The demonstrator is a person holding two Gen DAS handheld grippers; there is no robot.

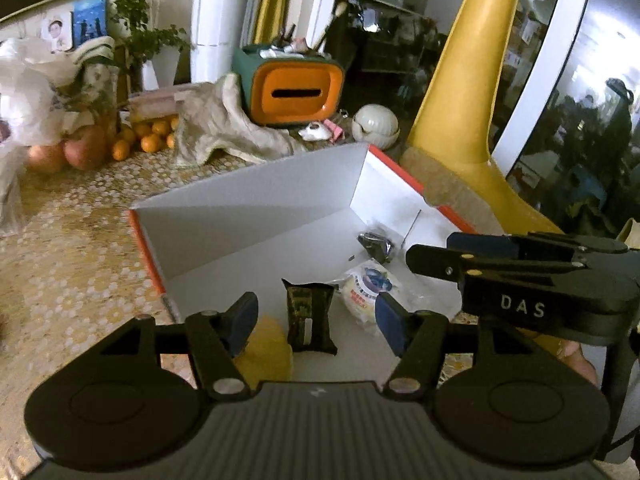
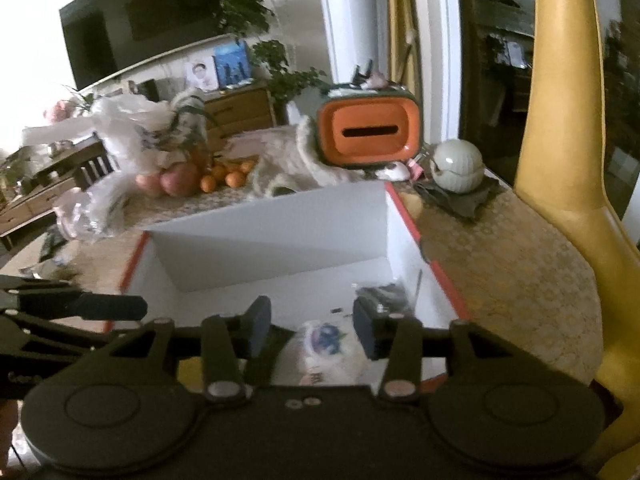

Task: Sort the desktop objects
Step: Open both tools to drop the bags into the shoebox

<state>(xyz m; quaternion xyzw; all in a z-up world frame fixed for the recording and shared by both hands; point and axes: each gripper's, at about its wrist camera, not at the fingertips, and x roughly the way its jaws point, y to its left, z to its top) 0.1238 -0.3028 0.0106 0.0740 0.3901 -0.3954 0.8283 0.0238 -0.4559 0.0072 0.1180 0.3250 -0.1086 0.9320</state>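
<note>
Box: the white box with orange edges (image 1: pixel 256 216) lay open on the patterned tabletop (image 1: pixel 72 248) and held every sorted item; all places below are given from it.
Dark packet: a dark camouflage-patterned packet (image 1: pixel 308 316) lay on the box floor at the near end, clear in the left wrist view, mostly hidden behind a finger in the right.
White pouch: a white pouch with blue print (image 1: pixel 366 290) lay on the box floor just beside the dark packet, toward the right wall.
Black bundle: a small black wrapped item (image 1: pixel 376 242) sat against the right wall, further in than the pouch.
Yellow item: a yellow thing (image 1: pixel 266 350) showed at the near-left corner in the left wrist view only; what it was I could not tell.
Left gripper: the left gripper (image 1: pixel 316 320) hung over the near end, jaws apart, pads touching nothing, the dark packet below the gap.
Right gripper: the right gripper (image 2: pixel 312 328) hung over the near-right part, jaws apart and empty, the pouch beneath.
Beyond the box: an orange-faced tissue holder (image 1: pixel 294 90) and a pale round jar (image 1: pixel 376 124) stood behind the far wall; oranges (image 1: pixel 150 138) lay far left.
Right view only: a dark screen (image 2: pixel 132 28) on the wall, well behind the box.
</note>
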